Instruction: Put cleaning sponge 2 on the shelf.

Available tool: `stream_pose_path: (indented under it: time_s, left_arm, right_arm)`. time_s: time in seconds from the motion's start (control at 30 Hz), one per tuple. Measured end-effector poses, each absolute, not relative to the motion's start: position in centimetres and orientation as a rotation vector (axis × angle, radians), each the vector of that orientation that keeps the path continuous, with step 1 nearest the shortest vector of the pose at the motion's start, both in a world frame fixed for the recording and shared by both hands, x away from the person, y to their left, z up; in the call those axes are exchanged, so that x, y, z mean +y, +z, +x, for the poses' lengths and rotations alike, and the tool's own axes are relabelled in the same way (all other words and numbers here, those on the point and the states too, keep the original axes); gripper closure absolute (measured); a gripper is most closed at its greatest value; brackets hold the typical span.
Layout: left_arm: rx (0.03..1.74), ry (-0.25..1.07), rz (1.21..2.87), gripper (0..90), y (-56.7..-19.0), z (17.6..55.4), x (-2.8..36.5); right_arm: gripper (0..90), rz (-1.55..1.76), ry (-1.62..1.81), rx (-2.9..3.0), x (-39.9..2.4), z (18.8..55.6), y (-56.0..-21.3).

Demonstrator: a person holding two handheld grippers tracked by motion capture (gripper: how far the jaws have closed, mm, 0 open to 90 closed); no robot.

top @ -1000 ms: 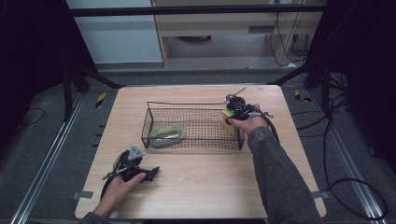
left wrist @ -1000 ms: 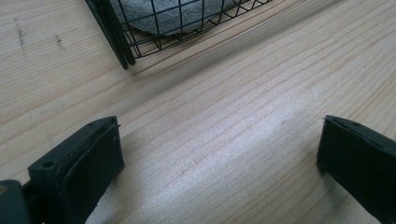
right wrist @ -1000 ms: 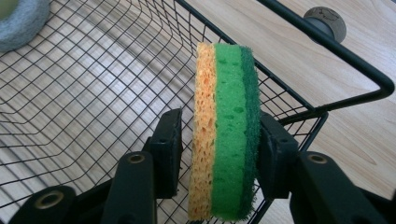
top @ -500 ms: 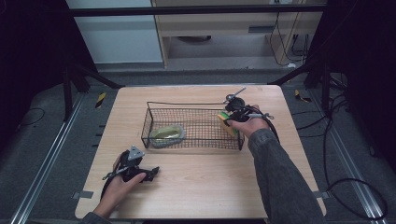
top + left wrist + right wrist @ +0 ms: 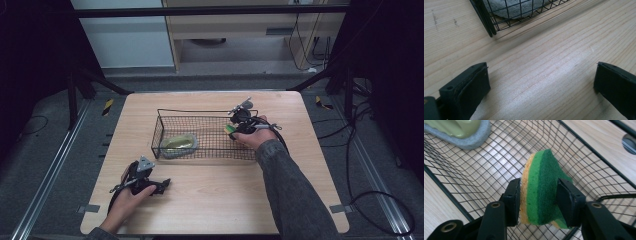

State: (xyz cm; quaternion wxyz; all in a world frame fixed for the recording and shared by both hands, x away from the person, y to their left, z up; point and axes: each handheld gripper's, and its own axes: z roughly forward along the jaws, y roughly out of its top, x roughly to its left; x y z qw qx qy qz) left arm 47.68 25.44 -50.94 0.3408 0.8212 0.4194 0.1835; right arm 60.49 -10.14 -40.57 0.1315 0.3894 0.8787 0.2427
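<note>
A black wire basket stands in the middle of the wooden table. My right gripper is shut on a yellow and green sponge, held on edge over the basket's right end. A grey pad with an olive-green top lies in the basket's left part, and it also shows in the right gripper view as the pad. My left gripper rests on the table near the front left, open, with bare wood between its jaws. The basket's corner lies ahead of it.
The table's front half is bare wood. A metal disc sits on the table beyond the basket's far rim. Dark frame legs and cables stand on the floor around the table.
My right gripper has carried the sponge leftward, from the basket's right edge to over its right end. The left gripper has stayed where it was.
</note>
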Motion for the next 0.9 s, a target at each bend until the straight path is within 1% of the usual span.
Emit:
stream_pose_path:
  time_s: [0.27, 0.37, 0.4, 0.53, 0.9]
  left_arm:
    - [1.091, 0.477, 2.137, 0.0, -50.9, 47.7, 25.4]
    - [1.09, 0.477, 2.138, 0.0, -50.9, 47.7, 25.5]
    - [1.089, 0.477, 2.139, 0.0, -50.9, 47.7, 25.5]
    - [1.086, 0.476, 2.143, 0.0, -50.9, 47.7, 25.5]
    - [1.088, 0.475, 2.138, 0.0, -50.9, 47.7, 25.5]
  right_arm:
    - [52.2, 1.119, 0.714, 2.569, -9.2, 60.5, -40.9]
    - [49.4, 1.115, 0.712, 2.576, -9.0, 60.5, -41.1]
    - [47.2, 1.123, 0.712, 2.574, -8.9, 60.5, -41.1]
    - [45.5, 1.123, 0.719, 2.582, -8.7, 60.4, -41.1]
    - [39.7, 1.136, 0.755, 2.557, -9.2, 60.0, -40.2]
